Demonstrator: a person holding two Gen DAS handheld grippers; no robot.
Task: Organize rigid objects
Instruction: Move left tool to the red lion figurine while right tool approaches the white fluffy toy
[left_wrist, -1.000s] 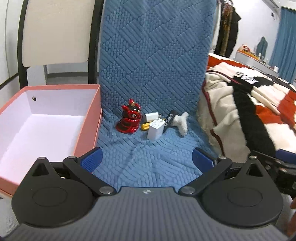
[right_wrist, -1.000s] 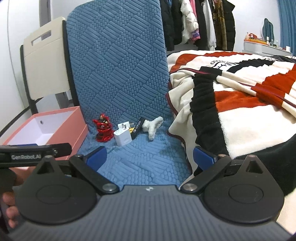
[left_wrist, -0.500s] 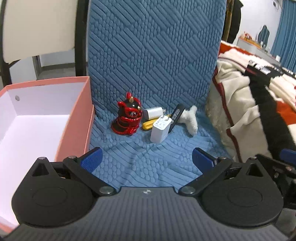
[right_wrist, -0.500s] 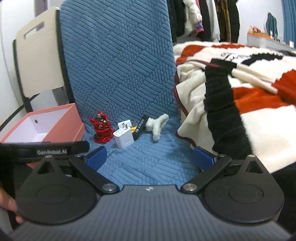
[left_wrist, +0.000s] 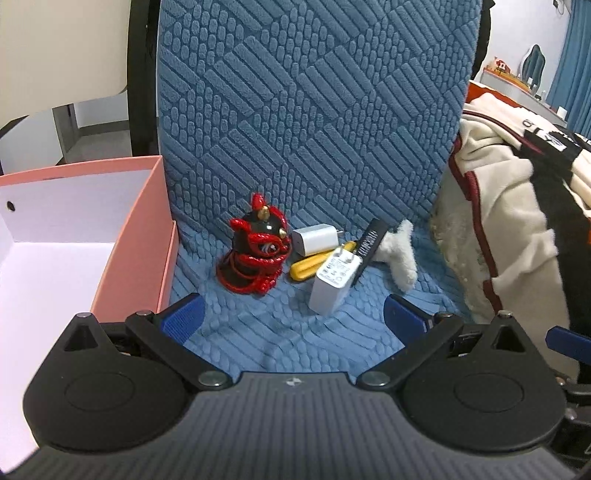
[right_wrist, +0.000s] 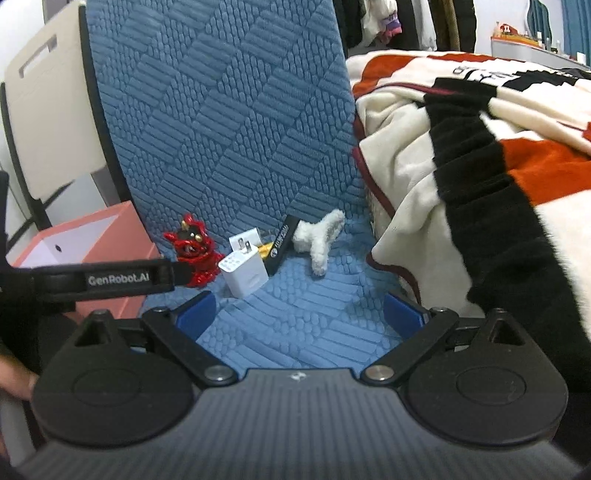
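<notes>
I have both tongs spread wide and holding nothing: the left gripper (left_wrist: 293, 309) and right gripper (right_wrist: 300, 311) hang low over the front of the seat. The chair cover (left_wrist: 310, 110) is thick blue fabric, quilted in ribbed blocks. At the crease below its backrest sits the clutter: a glossy red and black figurine (left_wrist: 255, 251), then to its right a smooth white charger (left_wrist: 334, 278) standing tilted, prongs up, a second white charger (left_wrist: 314, 239) lying behind it, a yellow piece (left_wrist: 308, 263) between them that I can't identify, a flat black bar (left_wrist: 370, 246) leaning, and a fuzzy white toy (left_wrist: 397, 254). Left of the figurine, a pink cardboard box (left_wrist: 142, 236) with a white inside touches the seat edge; right of the toy a fleecy striped blanket (right_wrist: 480, 155) crowds the seat. Bare fabric lies open between my fingers and the pile. Since a second ago, both views have closed in on the figurine.
</notes>
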